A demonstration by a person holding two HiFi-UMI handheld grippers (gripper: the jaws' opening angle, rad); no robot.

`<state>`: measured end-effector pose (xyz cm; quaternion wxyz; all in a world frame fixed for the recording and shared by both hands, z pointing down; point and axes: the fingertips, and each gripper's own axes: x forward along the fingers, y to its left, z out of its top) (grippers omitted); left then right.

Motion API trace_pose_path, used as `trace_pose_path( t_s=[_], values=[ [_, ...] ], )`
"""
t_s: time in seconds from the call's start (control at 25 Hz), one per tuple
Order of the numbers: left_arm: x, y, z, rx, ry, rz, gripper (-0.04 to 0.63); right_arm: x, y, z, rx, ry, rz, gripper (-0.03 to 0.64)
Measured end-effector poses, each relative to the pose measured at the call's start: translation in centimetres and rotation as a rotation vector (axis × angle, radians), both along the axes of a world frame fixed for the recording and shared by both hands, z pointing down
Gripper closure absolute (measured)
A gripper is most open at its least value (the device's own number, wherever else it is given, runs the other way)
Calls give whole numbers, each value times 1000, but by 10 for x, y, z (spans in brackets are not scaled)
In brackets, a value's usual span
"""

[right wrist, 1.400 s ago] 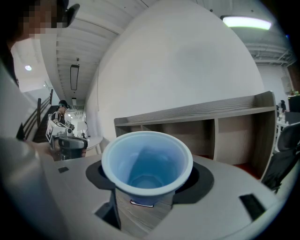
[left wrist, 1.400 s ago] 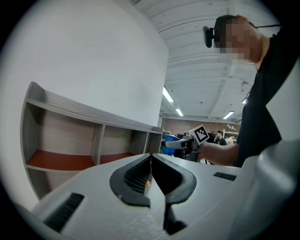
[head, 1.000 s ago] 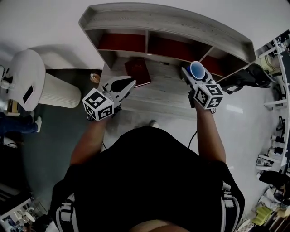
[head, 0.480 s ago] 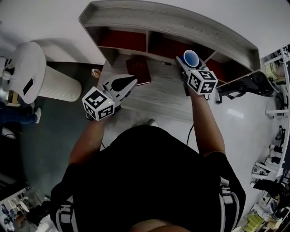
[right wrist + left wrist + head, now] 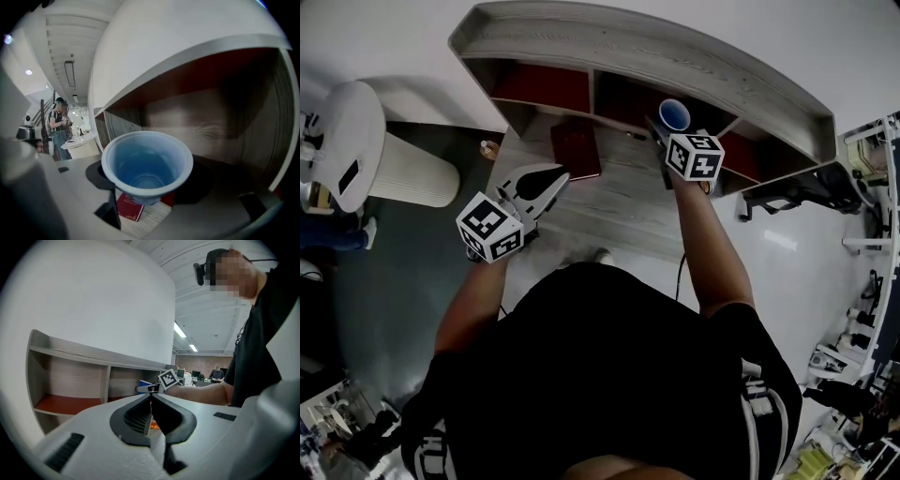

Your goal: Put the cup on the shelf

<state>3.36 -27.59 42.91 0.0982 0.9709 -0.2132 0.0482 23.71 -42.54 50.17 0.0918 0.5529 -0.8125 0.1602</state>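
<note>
A light blue plastic cup (image 5: 674,114) stands upright between the jaws of my right gripper (image 5: 671,124), which is shut on its lower body. It hangs at the mouth of the middle compartment of the grey wooden shelf (image 5: 628,47). In the right gripper view the cup (image 5: 147,161) fills the middle of my right gripper (image 5: 150,183), with the compartment's back wall (image 5: 211,122) just behind. My left gripper (image 5: 555,175) hovers over the desk's left part, shut on nothing. In the left gripper view its tips (image 5: 150,397) meet, and the cup (image 5: 144,386) shows beyond them.
A dark red book (image 5: 575,148) lies on the grey desk top (image 5: 619,202) under the shelf. The shelf's compartments have red floors (image 5: 539,86). A white round bin (image 5: 366,155) stands at the left, a small bottle (image 5: 490,148) by the desk's corner, black equipment (image 5: 797,183) at the right.
My right gripper has carried the cup forward and to the left, from over the desk's right part up to the shelf's middle compartment. My left gripper has drifted slightly left.
</note>
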Motion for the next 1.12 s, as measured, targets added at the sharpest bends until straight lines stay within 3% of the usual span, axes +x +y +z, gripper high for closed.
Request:
trace_pose_path(
  t_s=[0.2, 0.52, 1.12],
  values=[
    [2, -4, 1, -9, 3, -20, 575, -6, -20, 11, -15, -12, -21, 313],
    [11, 0, 17, -34, -22, -12, 574, -16, -45, 35, -46, 55, -60, 313],
    [29, -1, 23, -50, -19, -3, 574, -13, -68, 64, -92, 73, -57, 313]
  ],
)
